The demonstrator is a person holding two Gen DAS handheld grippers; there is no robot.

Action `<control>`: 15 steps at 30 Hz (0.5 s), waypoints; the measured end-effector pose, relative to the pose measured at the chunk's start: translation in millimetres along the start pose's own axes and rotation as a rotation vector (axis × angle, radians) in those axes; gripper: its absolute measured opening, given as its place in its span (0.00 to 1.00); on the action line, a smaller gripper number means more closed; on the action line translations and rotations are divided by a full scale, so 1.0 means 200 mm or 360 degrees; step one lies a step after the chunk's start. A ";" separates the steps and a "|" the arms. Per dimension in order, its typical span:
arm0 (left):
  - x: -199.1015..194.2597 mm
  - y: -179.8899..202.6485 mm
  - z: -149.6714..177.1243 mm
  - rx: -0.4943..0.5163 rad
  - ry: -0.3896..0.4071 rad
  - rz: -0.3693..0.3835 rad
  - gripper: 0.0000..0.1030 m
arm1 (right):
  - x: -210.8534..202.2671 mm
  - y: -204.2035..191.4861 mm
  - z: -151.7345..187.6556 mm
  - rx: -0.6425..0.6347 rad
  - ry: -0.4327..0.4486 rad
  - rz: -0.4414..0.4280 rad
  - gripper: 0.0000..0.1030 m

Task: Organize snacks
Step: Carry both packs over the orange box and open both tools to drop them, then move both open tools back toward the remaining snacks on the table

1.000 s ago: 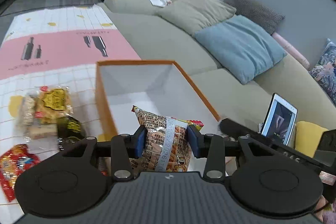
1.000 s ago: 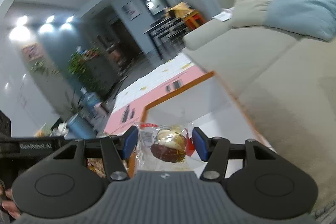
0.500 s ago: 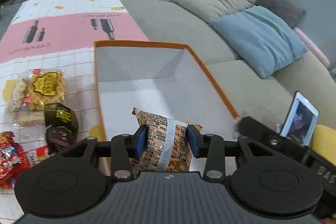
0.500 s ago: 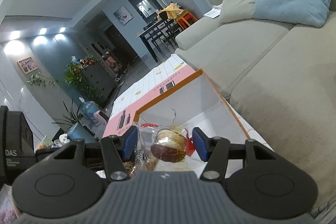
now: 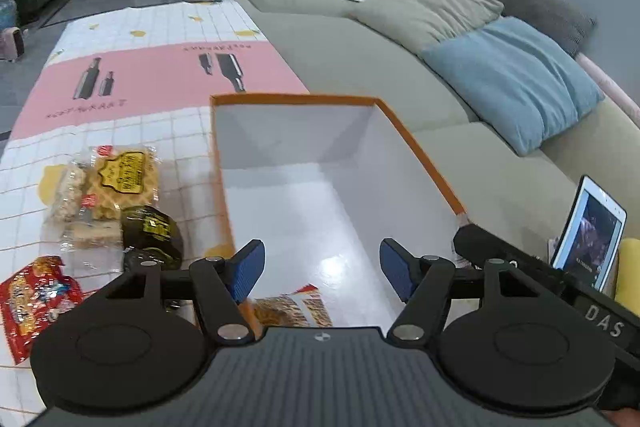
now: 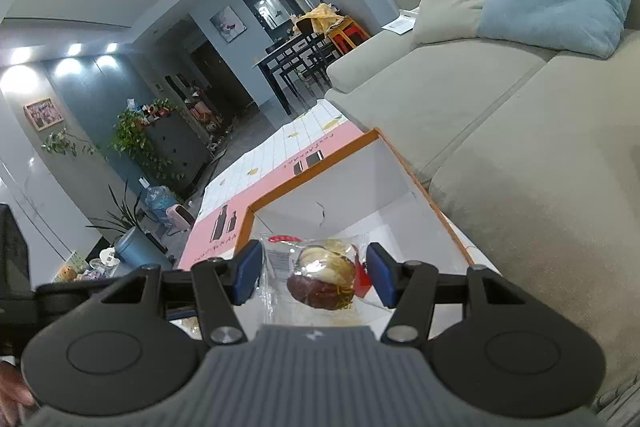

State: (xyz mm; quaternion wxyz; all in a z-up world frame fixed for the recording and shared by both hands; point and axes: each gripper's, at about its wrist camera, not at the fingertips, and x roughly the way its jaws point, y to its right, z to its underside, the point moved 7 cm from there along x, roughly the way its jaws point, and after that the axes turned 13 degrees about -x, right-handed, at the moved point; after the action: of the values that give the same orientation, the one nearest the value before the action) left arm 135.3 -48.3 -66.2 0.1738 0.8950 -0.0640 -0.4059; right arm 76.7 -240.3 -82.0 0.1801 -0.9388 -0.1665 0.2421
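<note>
An orange-rimmed white box stands on the checked cloth. My left gripper hovers over its near end, its jaws opening, with nothing between the pads. Below it the brown printed snack bag lies on the box floor, mostly hidden by the gripper body. In the right wrist view my right gripper is shut on a clear wrapped pastry, held above the same box. The black right tool shows at the box's right edge.
Loose snacks lie left of the box: a yellow waffle pack, a dark green round pack, a red bag. A beige sofa with a blue cushion runs along the right. A lit phone leans there.
The left gripper has let go of the brown snack bag and spread its jaws; the bag dropped to the box floor. The right gripper still grips the pastry.
</note>
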 end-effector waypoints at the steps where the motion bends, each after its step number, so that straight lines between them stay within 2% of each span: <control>1: -0.02 -0.01 -0.01 -0.0008 0.0014 -0.0008 0.76 | 0.01 -0.01 0.00 -0.0007 -0.0005 0.0000 0.55; 3: -0.04 -0.04 -0.03 -0.0032 0.0037 -0.0015 0.76 | 0.03 -0.03 0.01 -0.0076 -0.0024 0.0044 0.55; 6: -0.06 -0.08 -0.05 -0.0059 0.0058 -0.0011 0.76 | 0.07 -0.13 0.02 -0.0355 -0.0050 0.0140 0.55; 8: -0.06 -0.11 -0.05 -0.0065 0.0060 -0.0014 0.76 | 0.12 -0.17 0.05 -0.0472 -0.0116 0.0183 0.55; 12: -0.05 -0.13 -0.05 -0.0059 0.0051 -0.0020 0.76 | 0.18 -0.14 0.12 -0.0443 -0.0293 0.0222 0.55; 15: -0.05 -0.14 -0.04 -0.0053 0.0053 -0.0007 0.76 | 0.20 -0.09 0.14 -0.0369 -0.0364 0.0227 0.55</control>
State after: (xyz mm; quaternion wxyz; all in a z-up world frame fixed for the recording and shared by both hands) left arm 134.5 -18.3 -64.6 0.1890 0.8987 -0.0524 -0.3922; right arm 90.7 -201.0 -112.6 0.0328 -0.9290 -0.1457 0.3387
